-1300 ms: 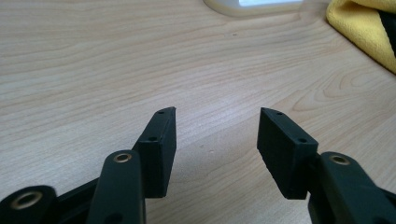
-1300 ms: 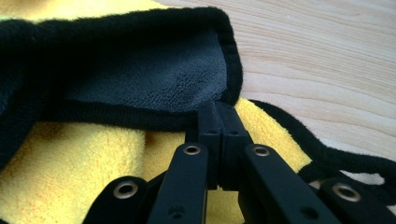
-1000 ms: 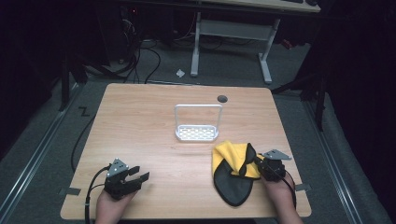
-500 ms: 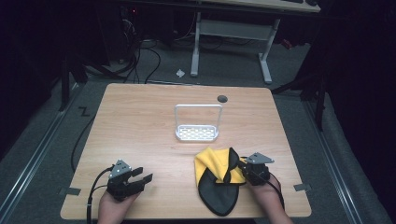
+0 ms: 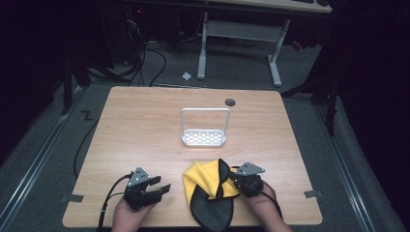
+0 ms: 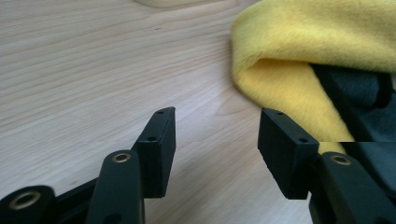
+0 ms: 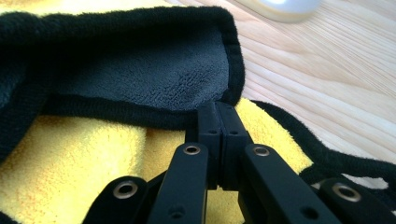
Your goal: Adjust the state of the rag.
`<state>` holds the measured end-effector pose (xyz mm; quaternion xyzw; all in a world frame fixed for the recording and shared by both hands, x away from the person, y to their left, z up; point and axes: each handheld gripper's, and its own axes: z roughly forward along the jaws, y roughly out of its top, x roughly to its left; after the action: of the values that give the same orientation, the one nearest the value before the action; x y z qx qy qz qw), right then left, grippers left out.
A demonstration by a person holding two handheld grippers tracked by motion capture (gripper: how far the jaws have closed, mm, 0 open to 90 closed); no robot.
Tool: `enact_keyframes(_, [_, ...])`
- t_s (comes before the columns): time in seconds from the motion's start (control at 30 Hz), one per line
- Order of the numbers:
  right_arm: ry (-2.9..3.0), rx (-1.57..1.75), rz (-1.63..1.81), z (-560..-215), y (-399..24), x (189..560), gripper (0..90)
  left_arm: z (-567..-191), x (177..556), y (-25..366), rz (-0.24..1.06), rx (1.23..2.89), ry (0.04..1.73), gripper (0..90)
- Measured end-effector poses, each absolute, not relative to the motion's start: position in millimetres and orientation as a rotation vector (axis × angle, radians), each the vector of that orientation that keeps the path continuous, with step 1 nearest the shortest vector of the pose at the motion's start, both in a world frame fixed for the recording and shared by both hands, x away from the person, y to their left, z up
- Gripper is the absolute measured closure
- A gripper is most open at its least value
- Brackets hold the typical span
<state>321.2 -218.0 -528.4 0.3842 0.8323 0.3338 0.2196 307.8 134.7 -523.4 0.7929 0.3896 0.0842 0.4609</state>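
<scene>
A cloth (image 5: pixel 209 192), yellow on one face and dark grey on the other with black trim, lies folded near the table's front edge. My right gripper (image 5: pixel 231 181) is at its right side, shut on the black-trimmed edge. In the right gripper view the jaws (image 7: pixel 218 112) pinch that hem, with the cloth (image 7: pixel 140 79) curling over its yellow face. My left gripper (image 5: pixel 162 186) rests on the wood just left of the cloth, open and holding nothing. In the left gripper view the yellow fold of the cloth (image 6: pixel 317 56) lies just beyond the right jaw, and the gripper (image 6: pixel 217 135) holds only bare table.
A white rack (image 5: pixel 204 137) with a tall wire handle stands at the table's middle. A dark round cable hole (image 5: pixel 230 102) sits near the far edge. Tape marks lie on the floor at both front corners. Desk legs and cables stand beyond the table.
My right gripper has pulled the cloth leftward across the table's front, closer to my left gripper. The left gripper has hardly moved.
</scene>
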Motion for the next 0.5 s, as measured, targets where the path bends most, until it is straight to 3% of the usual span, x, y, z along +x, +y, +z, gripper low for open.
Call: enact_keyframes(0.5, [2.303, 1.018, 0.903, -529, -211, 317, 90.0, -520, 302, 71, 0.140, 2.046, 0.833, 44.1])
